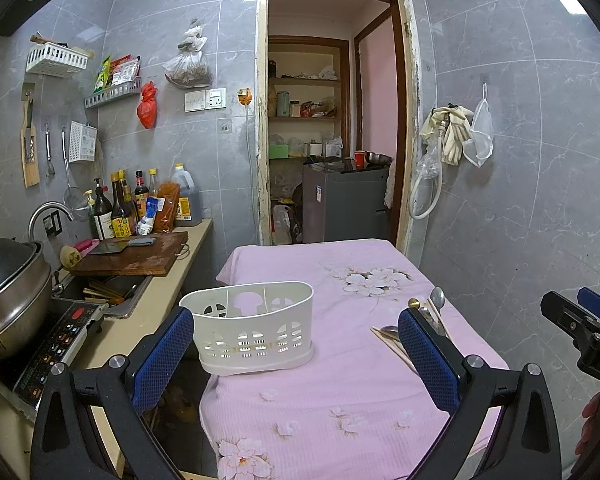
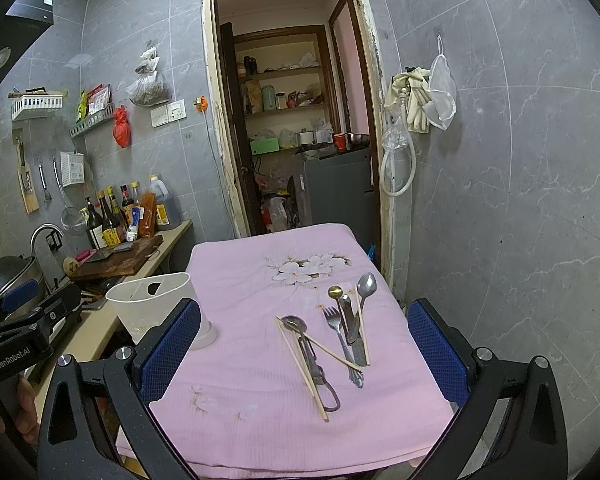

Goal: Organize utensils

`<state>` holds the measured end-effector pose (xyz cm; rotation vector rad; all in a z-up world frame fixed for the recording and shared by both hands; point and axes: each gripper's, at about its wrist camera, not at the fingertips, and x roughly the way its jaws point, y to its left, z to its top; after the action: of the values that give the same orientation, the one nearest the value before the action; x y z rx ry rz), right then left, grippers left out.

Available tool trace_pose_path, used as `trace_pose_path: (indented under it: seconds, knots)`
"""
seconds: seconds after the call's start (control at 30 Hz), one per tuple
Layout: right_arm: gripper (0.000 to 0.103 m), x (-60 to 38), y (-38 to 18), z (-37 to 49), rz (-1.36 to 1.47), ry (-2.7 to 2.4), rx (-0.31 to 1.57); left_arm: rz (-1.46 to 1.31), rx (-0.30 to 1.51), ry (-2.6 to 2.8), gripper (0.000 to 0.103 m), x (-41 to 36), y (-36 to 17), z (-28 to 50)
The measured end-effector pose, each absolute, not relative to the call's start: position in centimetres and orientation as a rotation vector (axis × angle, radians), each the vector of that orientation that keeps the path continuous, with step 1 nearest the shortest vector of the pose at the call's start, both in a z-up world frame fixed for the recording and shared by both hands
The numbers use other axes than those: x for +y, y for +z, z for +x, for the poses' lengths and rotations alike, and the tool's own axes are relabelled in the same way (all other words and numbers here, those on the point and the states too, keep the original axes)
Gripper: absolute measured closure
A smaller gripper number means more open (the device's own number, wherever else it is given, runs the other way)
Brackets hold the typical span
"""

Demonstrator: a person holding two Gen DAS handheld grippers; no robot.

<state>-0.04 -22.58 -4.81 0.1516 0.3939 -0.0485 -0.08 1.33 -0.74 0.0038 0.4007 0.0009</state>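
Here, 1 caddy [image 1: 256, 328], 1 fork [image 2: 334, 322], 3 spoons [image 2: 366, 286], 2 grippers [image 2: 304, 344] wide apart, empty

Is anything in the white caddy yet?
No: the white caddy shows bare compartments, and the utensils lie on the pink cloth.

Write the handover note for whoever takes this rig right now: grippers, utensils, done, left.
Left gripper: open, empty, facing the white caddy.
Right gripper: open, empty, above the utensil pile.
Loose on the pink cloth: fork, steel spoon, gold spoon, dark spoon, chopsticks.
Done: nothing; no utensil shows in the caddy.
Left: move every utensil into the caddy.
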Motion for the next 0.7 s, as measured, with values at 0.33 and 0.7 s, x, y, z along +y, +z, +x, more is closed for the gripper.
trace_pose_path:
  seconds: [0.33, 0.7]
  knots:
    - [0.001, -22.86, -4.61, -0.11, 0.154, -0.047, 0.396, 0.005, 0.402, 0.003, 0.0, 1.69, -1.12, -0.2]
    - [0.001, -22.94, -4.7, 0.01, 0.155, -0.048, 0.399, 0.006, 0.403, 0.003, 0.0, 1.6, -1.06, -0.17]
